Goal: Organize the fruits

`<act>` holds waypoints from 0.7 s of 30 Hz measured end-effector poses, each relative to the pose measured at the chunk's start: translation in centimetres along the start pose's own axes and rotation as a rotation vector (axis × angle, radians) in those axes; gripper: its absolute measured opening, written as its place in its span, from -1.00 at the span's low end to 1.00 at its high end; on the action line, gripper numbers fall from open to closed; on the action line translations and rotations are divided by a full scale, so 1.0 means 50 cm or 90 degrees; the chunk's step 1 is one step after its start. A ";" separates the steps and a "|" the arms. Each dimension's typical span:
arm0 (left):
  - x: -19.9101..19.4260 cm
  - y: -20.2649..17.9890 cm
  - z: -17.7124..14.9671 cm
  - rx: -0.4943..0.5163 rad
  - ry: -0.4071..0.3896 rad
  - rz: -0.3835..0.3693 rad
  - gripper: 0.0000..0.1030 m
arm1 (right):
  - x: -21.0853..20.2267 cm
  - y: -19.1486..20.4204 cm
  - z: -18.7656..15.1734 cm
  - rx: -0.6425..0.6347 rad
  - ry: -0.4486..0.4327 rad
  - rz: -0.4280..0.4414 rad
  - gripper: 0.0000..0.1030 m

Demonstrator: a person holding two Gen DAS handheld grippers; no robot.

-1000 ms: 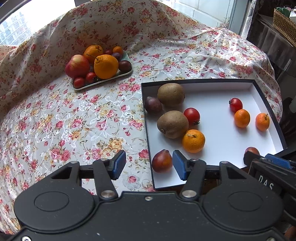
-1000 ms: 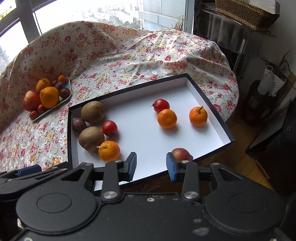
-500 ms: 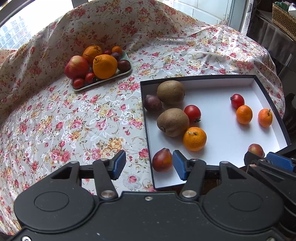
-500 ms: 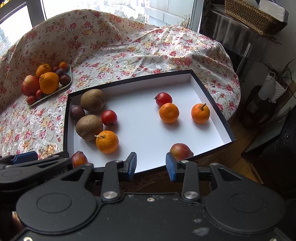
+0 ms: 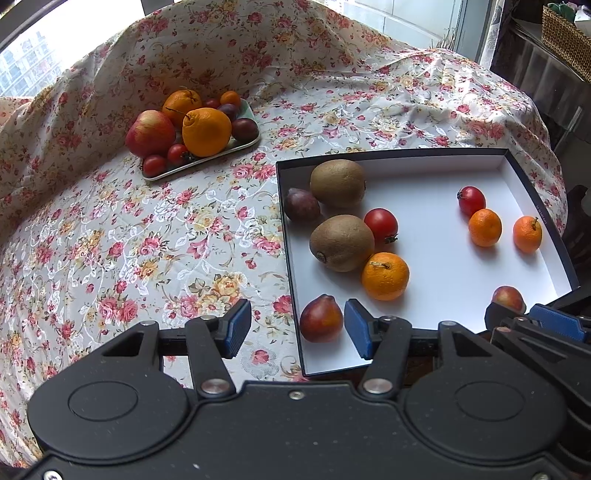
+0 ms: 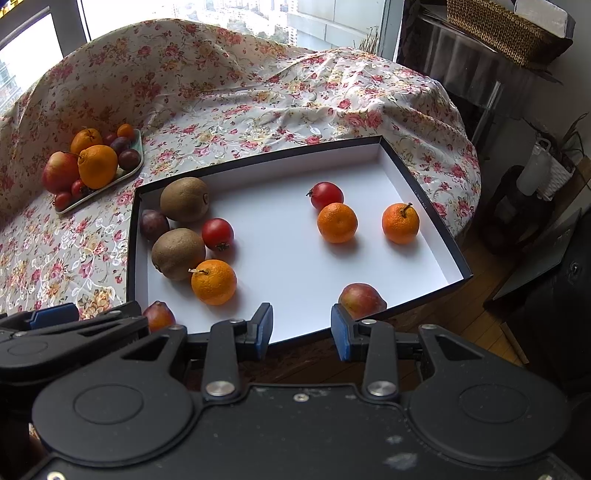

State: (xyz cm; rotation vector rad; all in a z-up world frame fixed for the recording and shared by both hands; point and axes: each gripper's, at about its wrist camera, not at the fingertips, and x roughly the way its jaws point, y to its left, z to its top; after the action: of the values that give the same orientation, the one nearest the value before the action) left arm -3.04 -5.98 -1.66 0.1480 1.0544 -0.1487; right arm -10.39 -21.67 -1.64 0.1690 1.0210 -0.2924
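Item: small red pear (image 5: pixel 320 318), lying between the left gripper (image 5: pixel 291 328) fingers, untouched; both grippers spread, empty. Judged light, smooth, bruisable; best pinched across its belly.

A home, high up in a flat. A floral cloth (image 6: pixel 258 110) drapes a round table by windows (image 6: pixel 229 14) at 12 o'clock that look onto city towers. A wicker basket (image 6: pixel 495 29) sits at 1 o'clock, wood flooring (image 6: pixel 476 314) at 4 o'clock, fruit on a tray (image 5: pixel 207 158) at 10 o'clock.
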 end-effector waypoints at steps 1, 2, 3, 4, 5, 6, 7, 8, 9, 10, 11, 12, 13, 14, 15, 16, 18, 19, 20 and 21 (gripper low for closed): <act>0.000 0.000 0.000 0.000 0.000 0.000 0.19 | 0.000 0.000 0.000 -0.001 0.000 0.000 -0.27; -0.001 0.000 0.000 0.000 -0.001 -0.001 0.19 | 0.000 0.000 0.000 -0.001 -0.001 0.000 -0.27; -0.001 0.000 0.000 0.000 -0.001 -0.001 0.19 | 0.000 0.001 -0.001 -0.001 0.000 -0.001 -0.27; -0.001 0.000 0.000 0.000 -0.001 -0.001 0.19 | 0.000 0.001 -0.001 -0.002 0.000 -0.001 -0.27; -0.001 0.000 0.000 0.000 -0.001 -0.001 0.19 | 0.000 0.001 -0.001 -0.001 0.000 -0.001 -0.27; -0.001 0.000 0.000 0.000 0.000 -0.001 0.19 | 0.000 0.001 0.000 -0.001 0.000 -0.001 -0.27; -0.001 -0.001 0.001 0.000 0.000 -0.001 0.19 | 0.000 0.001 0.000 -0.001 0.000 -0.001 -0.27; -0.001 -0.001 0.001 -0.001 0.000 -0.001 0.19 | 0.001 0.001 0.000 0.000 0.000 -0.001 -0.27; -0.002 -0.001 0.001 -0.001 0.000 -0.002 0.19 | 0.001 0.001 0.000 0.001 0.000 -0.002 -0.27; -0.002 -0.001 0.001 -0.002 0.000 -0.002 0.19 | 0.001 0.001 -0.001 0.002 0.001 -0.002 -0.27; -0.003 -0.001 0.001 -0.001 0.000 -0.002 0.19 | 0.001 0.001 -0.001 0.001 0.001 -0.002 -0.27; -0.003 -0.001 0.001 -0.001 0.000 -0.002 0.19 | 0.001 0.001 -0.001 0.001 0.001 -0.002 -0.27; -0.002 -0.001 0.001 -0.002 0.000 -0.002 0.19 | 0.001 0.001 -0.001 0.002 0.000 -0.002 -0.27; -0.003 -0.001 0.001 -0.002 0.000 -0.003 0.19 | 0.001 0.001 -0.001 0.002 0.001 -0.002 -0.27; -0.003 -0.001 0.001 -0.002 0.000 -0.004 0.19 | 0.001 0.001 -0.001 0.001 0.001 -0.002 -0.27; -0.003 0.000 0.002 -0.002 0.001 -0.004 0.19 | 0.001 0.001 -0.001 0.001 0.001 -0.002 -0.27; -0.003 0.000 0.002 -0.002 0.000 -0.004 0.19 | 0.001 0.001 0.000 0.001 0.001 -0.002 -0.27; -0.004 0.000 0.002 -0.003 0.000 -0.004 0.19 | 0.001 0.001 0.000 0.001 0.000 -0.002 -0.27; -0.004 0.000 0.002 -0.002 0.000 -0.004 0.19 | 0.001 0.000 0.000 0.001 0.001 -0.002 -0.27; -0.004 0.001 0.003 -0.003 0.000 -0.005 0.19 | 0.001 0.000 0.000 0.001 0.001 -0.002 -0.27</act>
State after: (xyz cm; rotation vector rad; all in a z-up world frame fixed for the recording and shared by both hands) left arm -3.02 -5.95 -1.43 0.1400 1.0560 -0.1537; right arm -10.37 -21.66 -1.68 0.1690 1.0222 -0.2955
